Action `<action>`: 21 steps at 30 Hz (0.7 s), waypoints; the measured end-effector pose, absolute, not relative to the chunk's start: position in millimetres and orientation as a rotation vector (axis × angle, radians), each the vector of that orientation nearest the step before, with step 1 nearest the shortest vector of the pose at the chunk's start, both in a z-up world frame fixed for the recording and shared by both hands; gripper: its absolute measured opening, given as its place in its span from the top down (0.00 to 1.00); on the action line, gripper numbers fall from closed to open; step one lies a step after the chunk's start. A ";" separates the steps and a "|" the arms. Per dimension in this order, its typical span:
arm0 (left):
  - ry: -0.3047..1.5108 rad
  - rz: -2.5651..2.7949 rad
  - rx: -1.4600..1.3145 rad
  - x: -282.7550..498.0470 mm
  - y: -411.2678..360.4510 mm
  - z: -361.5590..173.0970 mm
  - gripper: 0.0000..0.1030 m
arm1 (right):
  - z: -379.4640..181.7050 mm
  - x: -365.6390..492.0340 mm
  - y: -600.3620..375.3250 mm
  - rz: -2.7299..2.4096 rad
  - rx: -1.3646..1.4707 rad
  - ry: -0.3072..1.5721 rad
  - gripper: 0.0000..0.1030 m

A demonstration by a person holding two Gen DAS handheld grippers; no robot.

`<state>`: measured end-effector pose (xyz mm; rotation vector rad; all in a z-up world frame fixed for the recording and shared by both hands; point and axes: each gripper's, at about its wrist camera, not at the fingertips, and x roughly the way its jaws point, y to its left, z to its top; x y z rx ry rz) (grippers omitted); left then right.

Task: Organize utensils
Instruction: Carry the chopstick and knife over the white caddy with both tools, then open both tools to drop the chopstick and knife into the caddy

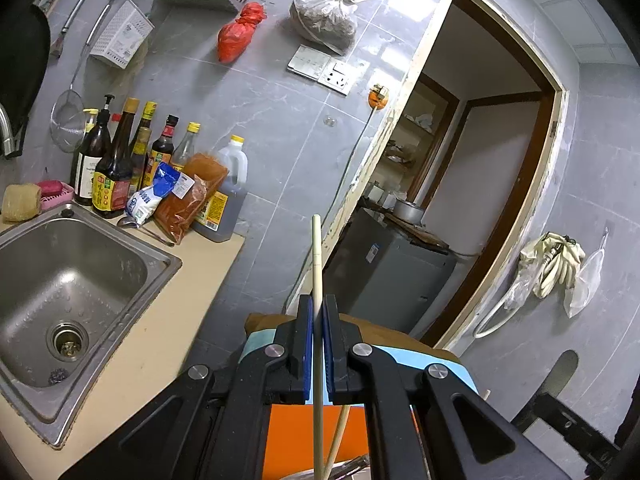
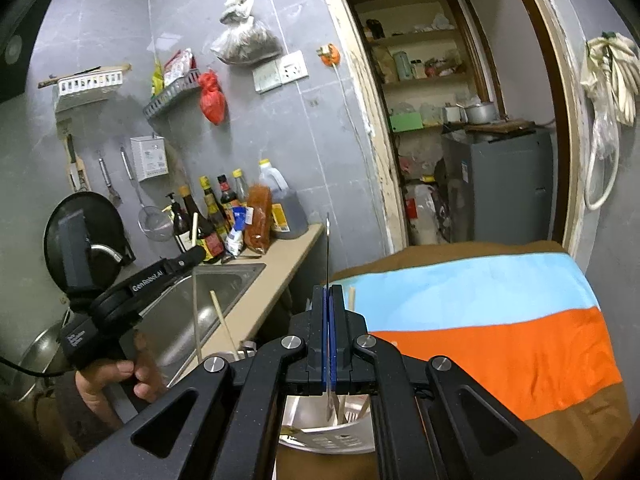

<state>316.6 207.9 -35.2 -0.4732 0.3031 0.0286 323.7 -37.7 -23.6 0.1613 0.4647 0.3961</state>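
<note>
Left claw (image 1: 319, 312): clamped on upright chopstick (image 1: 317, 264)
Right claw (image 2: 328, 304): clamped on thin metal utensil (image 2: 328, 256), over holder (image 2: 320, 436)

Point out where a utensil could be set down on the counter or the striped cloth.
Bare patches: the beige counter strip right of the sink, in front of the oil jug; and the orange and blue bands of the striped cloth. Crowded: the back corner behind the sink, packed with sauce bottles and bags, and the utensil holder below the right hand-held gripper.
</note>
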 end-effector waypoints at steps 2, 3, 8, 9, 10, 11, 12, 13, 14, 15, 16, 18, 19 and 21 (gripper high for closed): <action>0.304 0.029 -0.463 318.2 206.3 -35.1 0.95 | -28.0 325.1 -38.8 0.391 0.172 0.472 0.99; 0.304 0.028 -0.457 317.9 206.2 -36.3 0.95 | -29.5 326.0 -38.6 0.389 0.175 0.476 0.99; 0.312 0.022 -0.439 320.7 202.9 -39.8 0.95 | -34.3 325.3 -35.9 0.370 0.153 0.480 0.99; 0.313 0.020 -0.438 320.4 201.9 -40.5 0.95 | -33.6 325.2 -34.9 0.367 0.145 0.480 0.99; 0.315 0.017 -0.439 320.5 201.9 -41.8 0.95 | -33.6 324.7 -34.1 0.365 0.136 0.480 0.99; 0.315 0.014 -0.439 320.2 201.6 -42.8 0.95 | -34.0 324.1 -33.4 0.363 0.128 0.481 0.99; 0.316 0.012 -0.441 319.9 202.1 -44.2 0.95 | -33.6 323.5 -33.4 0.361 0.123 0.483 0.99; 0.317 0.011 -0.441 319.3 201.3 -44.4 0.95 | -34.2 323.5 -32.7 0.358 0.117 0.487 0.99; 0.317 0.010 -0.440 318.8 201.7 -45.4 0.95 | -35.2 323.4 -32.3 0.356 0.114 0.492 0.99; 0.318 0.009 -0.440 318.4 202.2 -46.3 0.95 | -35.5 323.4 -32.4 0.355 0.112 0.496 0.99; 0.319 0.006 -0.440 317.8 202.0 -46.8 0.95 | -36.6 323.5 -32.2 0.353 0.112 0.504 0.99; 0.323 0.002 -0.440 316.2 203.7 -48.2 0.95 | -38.4 322.9 -33.1 0.352 0.117 0.513 0.99; 0.326 0.001 -0.438 315.4 203.2 -48.8 0.95 | -39.2 322.9 -33.5 0.352 0.119 0.520 0.99; 0.340 -0.002 -0.431 313.9 204.0 -50.3 0.95 | -40.9 323.0 -33.8 0.347 0.121 0.534 0.99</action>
